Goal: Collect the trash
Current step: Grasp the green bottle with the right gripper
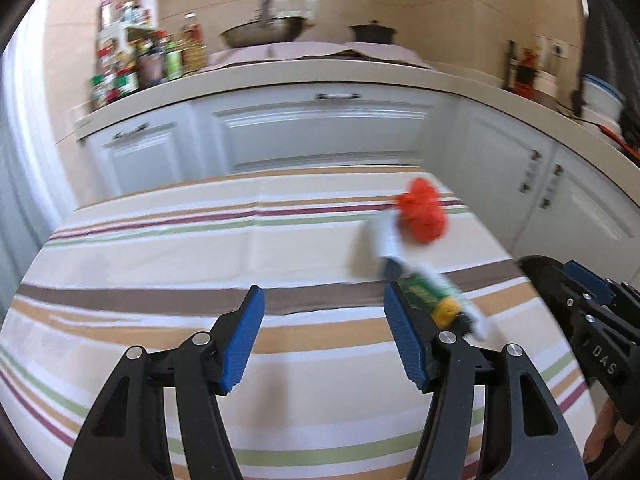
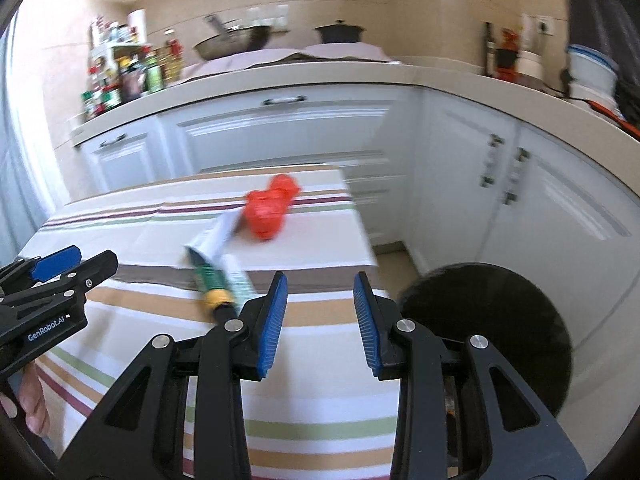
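On the striped tablecloth [image 1: 160, 248] lie a crumpled red piece of trash [image 1: 422, 216] [image 2: 272, 208], a white wrapper [image 1: 382, 236] [image 2: 218, 236] and a green item with a yellow band [image 1: 428, 296] [image 2: 214, 278], all blurred. My left gripper [image 1: 323, 300] is open over bare cloth, and the green item lies just beyond its right finger [image 1: 400, 328]. My right gripper [image 2: 321, 284] hangs open over the table's right edge with nothing between its pads; the trash lies to its left. Each gripper shows in the other's view: the right one [image 1: 592, 292], the left one [image 2: 56, 264].
A round black bin [image 2: 488, 332] stands on the floor by the table's right side. White cabinets [image 1: 320, 128] with a counter run behind and to the right. The counter holds bottles [image 1: 132, 64], a wok [image 1: 264, 32] and a black pot [image 1: 372, 34].
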Demonstrator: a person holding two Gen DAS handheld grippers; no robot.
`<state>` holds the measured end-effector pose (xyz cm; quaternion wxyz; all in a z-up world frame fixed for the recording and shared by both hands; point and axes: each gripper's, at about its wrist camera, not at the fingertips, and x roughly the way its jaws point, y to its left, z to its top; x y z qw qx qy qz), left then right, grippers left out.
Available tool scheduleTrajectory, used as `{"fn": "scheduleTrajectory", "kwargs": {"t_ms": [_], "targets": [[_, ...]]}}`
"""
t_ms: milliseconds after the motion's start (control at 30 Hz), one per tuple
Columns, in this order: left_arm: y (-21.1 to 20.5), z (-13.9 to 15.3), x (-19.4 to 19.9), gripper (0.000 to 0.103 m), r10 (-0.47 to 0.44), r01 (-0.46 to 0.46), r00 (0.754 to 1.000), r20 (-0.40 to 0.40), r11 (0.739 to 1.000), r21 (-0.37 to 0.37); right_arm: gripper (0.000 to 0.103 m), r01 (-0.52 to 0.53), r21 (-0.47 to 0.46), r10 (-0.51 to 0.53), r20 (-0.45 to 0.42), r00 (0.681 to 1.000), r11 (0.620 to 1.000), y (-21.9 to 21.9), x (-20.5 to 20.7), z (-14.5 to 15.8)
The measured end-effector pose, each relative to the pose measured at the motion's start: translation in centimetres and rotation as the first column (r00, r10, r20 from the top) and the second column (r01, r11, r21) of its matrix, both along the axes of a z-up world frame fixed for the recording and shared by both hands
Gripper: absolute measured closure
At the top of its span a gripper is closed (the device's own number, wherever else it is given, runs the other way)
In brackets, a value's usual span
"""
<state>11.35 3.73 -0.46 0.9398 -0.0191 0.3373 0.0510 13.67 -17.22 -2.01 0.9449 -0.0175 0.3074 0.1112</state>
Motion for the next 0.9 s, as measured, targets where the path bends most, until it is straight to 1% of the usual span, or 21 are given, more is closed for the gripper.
{"fn": "scheduleTrajectory", "kwargs": {"t_ms": [200,367,467,700,767,900], "targets": [[4.4,-0.5,-0.8,0.042,0.09,-0.091,0.996,-0.008,0.996,-0.014,0.07,-0.091,-0.019,0.091,-0.031,0.995,0.996,4.3,0.6,-0.5],[7.4,-1.0,-1.2,0.042,0.15,-0.15,0.989,-0.017,0.988,-0.02,0.07,-0.137,-0.031,0.133,-0.086,0.987,0.99,6.7,1.4,-1.6],[8.9,-1.3,-1.3,0.042,0.178,-0.178,0.984,-0.025,0.984,-0.024,0.07,-0.147,-0.042,0.141,-0.12,0.983,0.988,7.5,2.1,-2.3],[11.1,-2.1,-1.3,0.042,0.208,-0.21,0.977,-0.047,0.977,-0.04,0.07,-0.166,-0.05,0.154,-0.19,0.97,0.985,8.5,3.1,-3.4],[11.2,-2.2,-1.3,0.042,0.208,-0.211,0.977,-0.05,0.977,-0.044,0.069,-0.174,-0.044,0.161,-0.209,0.965,0.984,8.7,3.2,-3.6],[11.0,-2.4,-1.2,0.042,0.2,-0.203,0.978,-0.056,0.978,-0.047,0.069,-0.185,-0.064,0.167,-0.219,0.961,0.981,9.4,3.3,-3.8]]}}
